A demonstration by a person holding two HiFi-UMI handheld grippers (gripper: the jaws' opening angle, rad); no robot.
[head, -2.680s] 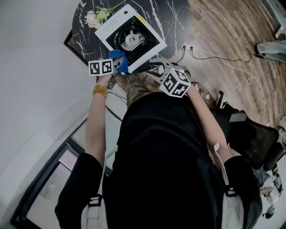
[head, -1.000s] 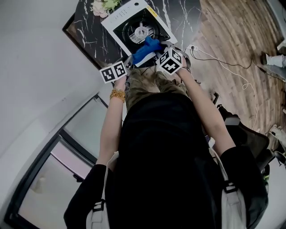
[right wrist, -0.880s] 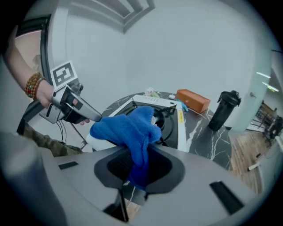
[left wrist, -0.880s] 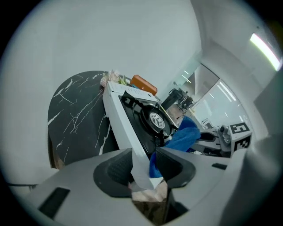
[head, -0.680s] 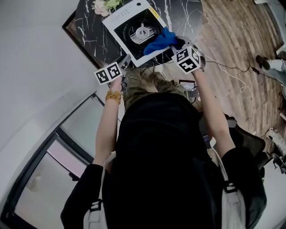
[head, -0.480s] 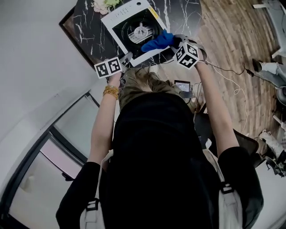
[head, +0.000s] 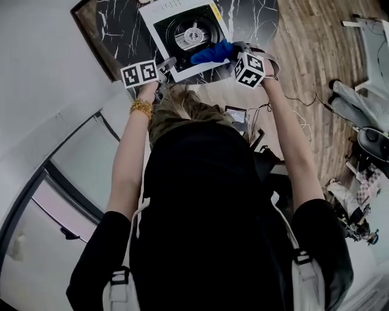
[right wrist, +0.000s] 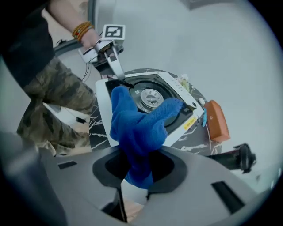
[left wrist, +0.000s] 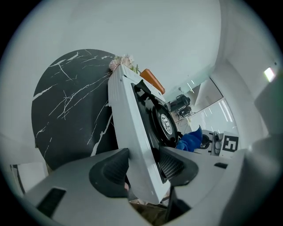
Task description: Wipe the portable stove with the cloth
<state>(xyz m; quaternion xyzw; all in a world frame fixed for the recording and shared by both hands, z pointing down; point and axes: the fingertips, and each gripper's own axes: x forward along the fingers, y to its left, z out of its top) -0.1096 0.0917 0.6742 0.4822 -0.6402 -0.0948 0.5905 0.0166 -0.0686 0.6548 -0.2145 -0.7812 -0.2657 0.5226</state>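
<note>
The white portable stove point(head: 163, 17) with its black burner well stands on a black marble table point(head: 115, 27). My right gripper point(head: 234, 53) is shut on a blue cloth point(head: 213, 53), which lies over the stove's near right edge. In the right gripper view the cloth point(right wrist: 141, 123) rises out of the jaws in front of the burner point(right wrist: 150, 96). My left gripper point(head: 165, 62) is at the stove's near left corner. In the left gripper view that white corner point(left wrist: 132, 145) sits between the jaws, which are opening, with the pads point(left wrist: 116, 170) close beside it.
Flowers point(left wrist: 124, 62) and an orange object point(right wrist: 216, 119) lie past the stove's far side. The table's near edge is against the person's camouflage trousers point(right wrist: 57, 97). Wooden floor point(head: 316, 61) with cables spreads out to the right.
The blue cloth went from the left gripper into the right one, which carried it to the stove's right edge. The left gripper came to the stove's near left corner.
</note>
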